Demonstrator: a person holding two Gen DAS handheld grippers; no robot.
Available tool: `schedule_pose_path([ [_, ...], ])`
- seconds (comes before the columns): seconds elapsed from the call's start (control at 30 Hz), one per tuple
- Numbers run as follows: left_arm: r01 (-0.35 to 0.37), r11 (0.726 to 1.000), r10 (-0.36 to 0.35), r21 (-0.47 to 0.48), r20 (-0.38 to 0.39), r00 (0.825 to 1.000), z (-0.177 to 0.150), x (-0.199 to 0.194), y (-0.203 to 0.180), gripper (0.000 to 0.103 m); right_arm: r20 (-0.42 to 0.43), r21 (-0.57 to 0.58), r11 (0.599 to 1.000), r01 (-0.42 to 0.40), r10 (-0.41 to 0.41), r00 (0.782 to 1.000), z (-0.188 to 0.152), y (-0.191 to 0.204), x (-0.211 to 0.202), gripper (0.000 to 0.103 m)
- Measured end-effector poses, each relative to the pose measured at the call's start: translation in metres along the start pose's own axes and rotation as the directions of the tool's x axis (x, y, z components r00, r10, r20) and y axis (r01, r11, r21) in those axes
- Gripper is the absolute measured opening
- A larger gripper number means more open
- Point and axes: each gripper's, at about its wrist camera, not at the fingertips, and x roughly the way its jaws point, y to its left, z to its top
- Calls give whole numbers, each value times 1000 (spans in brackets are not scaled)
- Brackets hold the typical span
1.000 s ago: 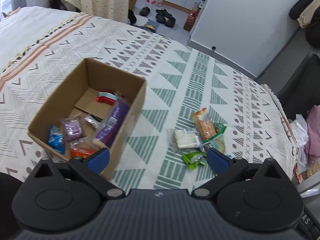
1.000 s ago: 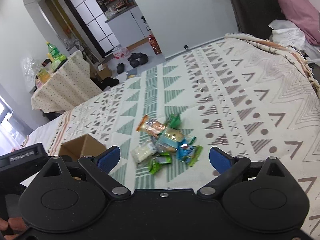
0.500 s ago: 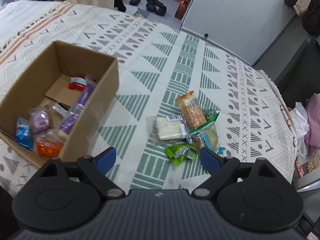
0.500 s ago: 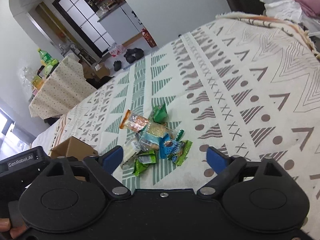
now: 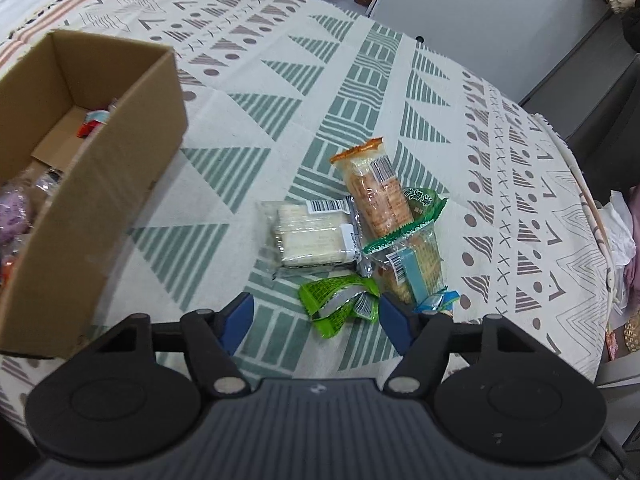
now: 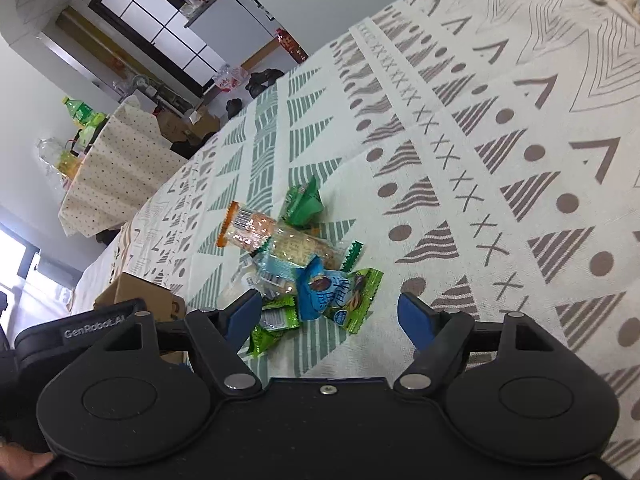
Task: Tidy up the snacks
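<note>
Each hand-held gripper (image 5: 316, 316) (image 6: 330, 312) is built in black plastic, fitted with blue finger pads (image 5: 236, 316) and silver pivot screws; "GenRobot.AI" lettering is noted

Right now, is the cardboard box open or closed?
Open. The cardboard box has no flaps over its top, so the left wrist view looks straight in at a red snack lying on its floor.

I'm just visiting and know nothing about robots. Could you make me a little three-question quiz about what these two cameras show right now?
1. True or false: the left gripper is holding a snack.
2. Which packet lies nearest the left gripper: (a) orange cracker packet, (b) light green packet, (c) white wafer packet?
3. Where do the loose snacks lie relative to the cardboard box?

Key: 1. False, both it and the right gripper are open and empty. 2. b. 3. Outside it, on the patterned bedspread.
</note>
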Motion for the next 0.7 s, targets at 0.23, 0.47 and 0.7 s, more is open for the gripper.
schedule_pose_path([
  [0.23, -3, 1000, 3, -16, -25, 1000, 1, 26, -8, 65, -26, 22, 1000, -18, 19, 999, 5, -9, 16, 73],
  [0.47, -7, 998, 3, -54, -77, 997, -4, 47, -6, 51, -54, 19, 999, -34, 35, 998, 11, -10, 37, 57],
  [0.7, -48, 999, 47, -9, -71, 996, -5, 44, -14, 34, -75, 5, 998, -56, 56, 996, 6, -11, 44, 34],
])
